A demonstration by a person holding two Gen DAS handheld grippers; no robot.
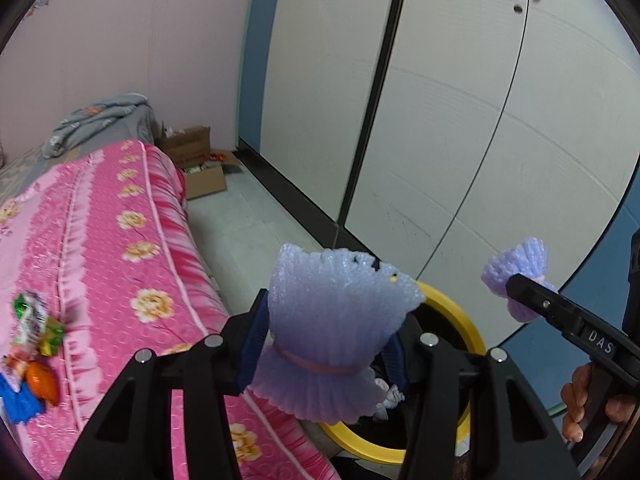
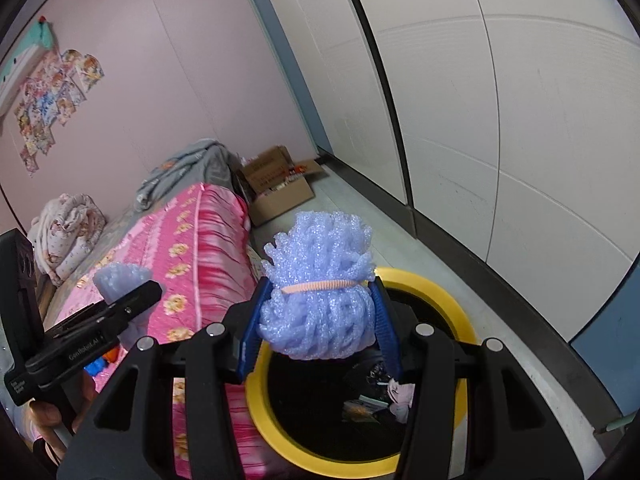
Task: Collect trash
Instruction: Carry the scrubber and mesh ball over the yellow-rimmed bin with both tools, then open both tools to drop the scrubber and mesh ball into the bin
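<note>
1. The left gripper (image 1: 326, 344) is clamped on a lilac foam fruit net (image 1: 336, 320) tied with a pink rubber band (image 1: 320, 366). It hangs over the 9 o'clock rim of the yellow-rimmed trash bin (image 1: 460, 308). Let go here, it could clip the rim and fall onto the pink floral bedspread (image 1: 120, 248).
2. The right gripper (image 2: 318, 320) pinches a second foam net bundle (image 2: 320, 280), at 12 o'clock over the bin's black liner (image 2: 320, 408). Foam is light and springy, so it may cling to a blue pad (image 2: 252, 320) once the jaws part.
3. Both tools crowd one opening and could knock together.
4. Snack wrappers (image 1: 36, 324) remain on the bed at 9 o'clock in the left view, easily forgotten.
</note>
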